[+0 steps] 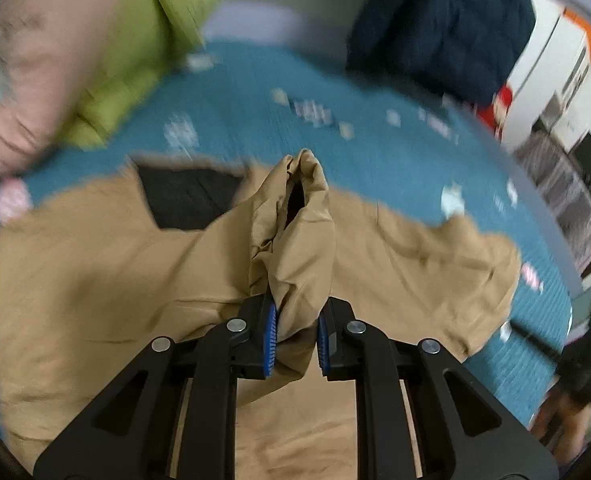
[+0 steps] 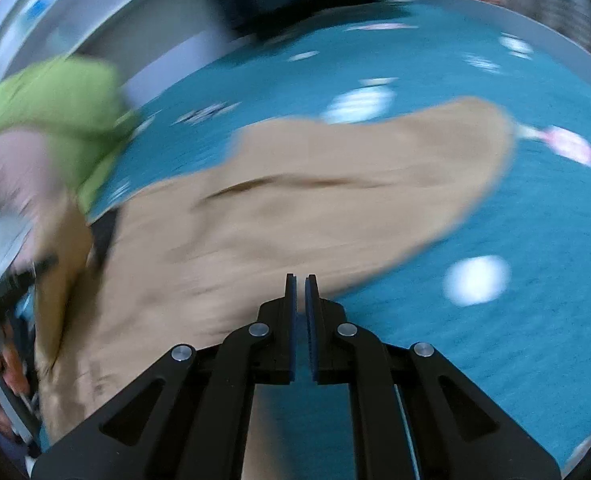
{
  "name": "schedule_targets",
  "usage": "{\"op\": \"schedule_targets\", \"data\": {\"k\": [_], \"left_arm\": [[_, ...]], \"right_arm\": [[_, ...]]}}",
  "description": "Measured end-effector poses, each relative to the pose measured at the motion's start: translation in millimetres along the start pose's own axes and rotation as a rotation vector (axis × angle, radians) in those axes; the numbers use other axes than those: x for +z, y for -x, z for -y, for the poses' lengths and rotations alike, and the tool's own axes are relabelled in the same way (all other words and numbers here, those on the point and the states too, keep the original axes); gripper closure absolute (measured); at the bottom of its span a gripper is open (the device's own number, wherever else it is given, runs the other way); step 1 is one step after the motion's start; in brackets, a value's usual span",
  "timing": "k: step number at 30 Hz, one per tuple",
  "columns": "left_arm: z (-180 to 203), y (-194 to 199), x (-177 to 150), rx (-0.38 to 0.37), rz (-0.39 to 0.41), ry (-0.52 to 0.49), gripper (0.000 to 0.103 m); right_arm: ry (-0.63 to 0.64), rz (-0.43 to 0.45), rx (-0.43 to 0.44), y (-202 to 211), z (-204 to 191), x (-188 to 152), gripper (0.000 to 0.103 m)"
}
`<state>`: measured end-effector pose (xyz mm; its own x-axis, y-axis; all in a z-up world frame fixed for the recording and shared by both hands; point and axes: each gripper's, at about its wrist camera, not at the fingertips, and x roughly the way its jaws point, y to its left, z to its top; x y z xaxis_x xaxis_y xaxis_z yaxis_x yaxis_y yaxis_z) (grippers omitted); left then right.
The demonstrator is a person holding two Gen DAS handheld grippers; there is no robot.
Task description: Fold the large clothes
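The tan garment (image 1: 395, 264) is smooth, matt woven cloth with soft creases. Beneath it the teal cover (image 1: 255, 112) looks ribbed and matt. The left claw (image 1: 295, 334) is matt black plastic with ridged blue pads (image 1: 271, 340) and shiny metal pins.

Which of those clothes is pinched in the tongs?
The tan garment: the left tongs clamp a bunched fold. The pink, green and navy clothes lie untouched.
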<state>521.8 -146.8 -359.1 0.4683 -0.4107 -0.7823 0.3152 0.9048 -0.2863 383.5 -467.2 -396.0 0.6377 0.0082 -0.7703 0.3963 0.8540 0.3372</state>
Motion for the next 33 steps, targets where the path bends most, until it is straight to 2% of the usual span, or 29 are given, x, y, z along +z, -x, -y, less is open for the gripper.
{"op": "schedule_targets", "data": {"k": [5,7,8,9,11,12,13,15,17,19,20,23,25,28,29,32,33], "left_arm": [[16.5,-37.5,-27.4,0.06,-0.086,-0.039,0.086],[21.4,-38.2,-34.4,0.058,-0.095,-0.071,0.077],[25.2,-40.6,-36.9,0.05,-0.101,-0.084,0.075],[30.0,-39.6,-39.2,0.043,-0.104,-0.101,0.071],[41.1,-39.5,-42.2,0.015,-0.108,-0.128,0.063],[45.9,-39.4,-43.9,0.009,-0.109,-0.141,0.053],[52.4,-45.6,-44.3,0.008,-0.109,-0.147,0.047],[58.8,-52.9,-45.9,0.007,-0.129,-0.156,0.046],[59.9,-54.3,-47.0,-0.024,-0.136,-0.143,0.043],[56.5,-46.5,-45.1,-0.084,-0.128,-0.111,0.04],[54.9,-43.3,-43.8,-0.117,-0.124,-0.096,0.039],[43.9,-27.5,-40.1,-0.207,-0.127,-0.059,0.038],[28.0,-8.3,-37.2,-0.214,-0.091,-0.02,0.032],[-2.7,19.3,-33.8,-0.153,-0.024,0.028,0.03],[-11.4,24.1,-33.0,-0.108,-0.013,0.036,0.03],[-46.9,30.8,-39.1,0.112,-0.029,0.06,0.03],[-58.2,30.0,-41.9,0.136,-0.042,0.086,0.03]], "right_arm": [[-0.239,0.029,0.003,-0.6,81.7,13.1,0.096],[-0.325,0.045,0.039,-3.3,104.3,19.0,0.096],[-0.373,0.048,0.051,-6.8,114.4,22.0,0.093],[-0.417,0.049,0.055,-11.1,120.4,24.2,0.082],[-0.475,0.063,0.09,-15.3,136.3,33.9,0.072],[-0.498,0.068,0.113,-20.5,138.7,39.1,0.068],[-0.514,0.067,0.133,-25.0,141.6,45.4,0.066],[-0.523,0.06,0.137,-37.9,139.4,59.0,0.05],[-0.567,0.049,0.142,-49.8,143.3,67.7,0.046],[-0.602,0.04,0.158,-60.7,151.2,73.8,0.046],[-0.598,0.048,0.169,-62.9,155.1,76.7,0.05],[-0.528,0.051,0.157,-65.1,157.0,85.3,0.09],[-0.465,0.133,0.155,-42.9,151.7,90.2,0.093],[-0.322,0.235,0.155,-2.7,113.4,105.6,0.094],[-0.265,0.272,0.174,13.6,93.7,110.1,0.094],[-0.098,0.344,0.236,51.1,27.2,120.9,0.095],[-0.054,0.361,0.264,59.4,4.6,123.6,0.095]]}}
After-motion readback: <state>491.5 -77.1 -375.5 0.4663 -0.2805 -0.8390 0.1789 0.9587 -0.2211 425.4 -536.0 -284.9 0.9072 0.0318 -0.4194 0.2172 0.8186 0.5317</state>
